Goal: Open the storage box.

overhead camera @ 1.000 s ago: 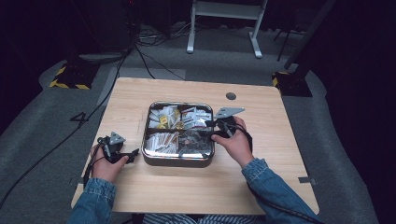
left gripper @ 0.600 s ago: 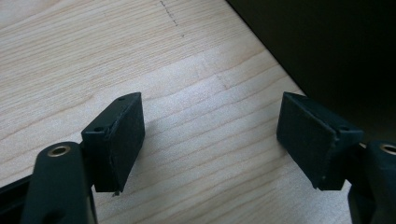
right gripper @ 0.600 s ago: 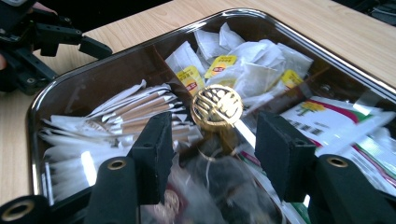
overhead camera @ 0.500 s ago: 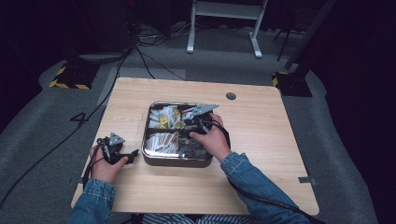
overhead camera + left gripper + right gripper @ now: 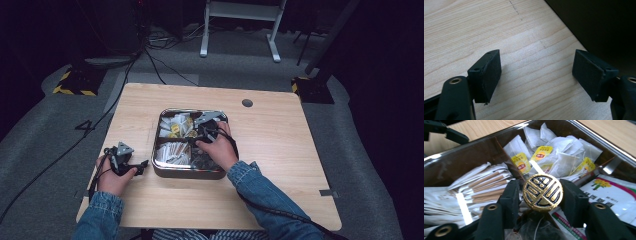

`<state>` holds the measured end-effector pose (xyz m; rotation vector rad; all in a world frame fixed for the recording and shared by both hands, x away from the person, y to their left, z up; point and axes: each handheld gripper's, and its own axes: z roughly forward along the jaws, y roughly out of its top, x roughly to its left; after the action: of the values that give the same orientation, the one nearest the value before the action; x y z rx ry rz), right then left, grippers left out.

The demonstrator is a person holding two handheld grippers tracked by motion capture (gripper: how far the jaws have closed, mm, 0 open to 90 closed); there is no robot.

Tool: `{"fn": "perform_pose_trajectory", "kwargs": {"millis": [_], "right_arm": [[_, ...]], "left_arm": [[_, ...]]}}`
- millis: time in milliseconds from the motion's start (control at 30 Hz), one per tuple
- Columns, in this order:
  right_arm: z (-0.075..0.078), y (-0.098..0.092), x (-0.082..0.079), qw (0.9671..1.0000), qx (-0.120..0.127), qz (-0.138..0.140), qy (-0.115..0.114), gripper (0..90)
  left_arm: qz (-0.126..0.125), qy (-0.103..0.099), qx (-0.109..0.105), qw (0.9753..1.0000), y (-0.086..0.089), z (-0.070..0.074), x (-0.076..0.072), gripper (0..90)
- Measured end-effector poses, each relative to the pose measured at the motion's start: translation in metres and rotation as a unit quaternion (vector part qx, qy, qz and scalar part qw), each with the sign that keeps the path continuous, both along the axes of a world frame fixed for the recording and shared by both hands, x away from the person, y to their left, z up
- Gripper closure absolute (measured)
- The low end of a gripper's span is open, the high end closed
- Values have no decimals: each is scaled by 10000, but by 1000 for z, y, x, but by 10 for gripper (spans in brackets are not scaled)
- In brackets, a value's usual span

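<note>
While your right gripper (image 5: 542, 195) clamps the gold knob (image 5: 542, 192) at the middle of the divided metal tray (image 5: 162, 172), your left gripper (image 5: 536, 75) rests wide apart on the table (image 5: 529, 30), holding nothing.

Light wood-grain table (image 5: 280, 150), rectangular w/ rounded corners, dark round cable hole (image 5: 247, 103) near far edge. Square shiny metal tray (image 5: 186, 173) w/ compartments sits approx. mid-table, directly on the wood. Left hand w/ black two-jaw gripper (image 5: 142, 165) rests on tabletop at near-left corner, just beside tray. In left gripper view, bare wood btw. the jaws.
</note>
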<state>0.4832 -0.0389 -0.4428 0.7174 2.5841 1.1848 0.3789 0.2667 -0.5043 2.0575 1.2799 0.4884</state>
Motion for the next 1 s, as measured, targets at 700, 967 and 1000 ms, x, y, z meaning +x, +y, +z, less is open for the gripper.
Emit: {"fn": "perform_pose_trajectory", "kwargs": {"millis": [700, 967, 1000], "right_arm": [[0, 1, -2, 9999, 0, -96, -103, 589], [1, 0, -2, 9999, 47, -128, -93, 589], [1, 0, -2, 9999, 47, -128, -93, 589]], "left_arm": [[0, -5, -14, 10000, 0, 0, 0, 238], [-8, -3, -10, 10000, 0, 0, 0, 238], [-8, -5, -9, 10000, 0, 0, 0, 238]]}}
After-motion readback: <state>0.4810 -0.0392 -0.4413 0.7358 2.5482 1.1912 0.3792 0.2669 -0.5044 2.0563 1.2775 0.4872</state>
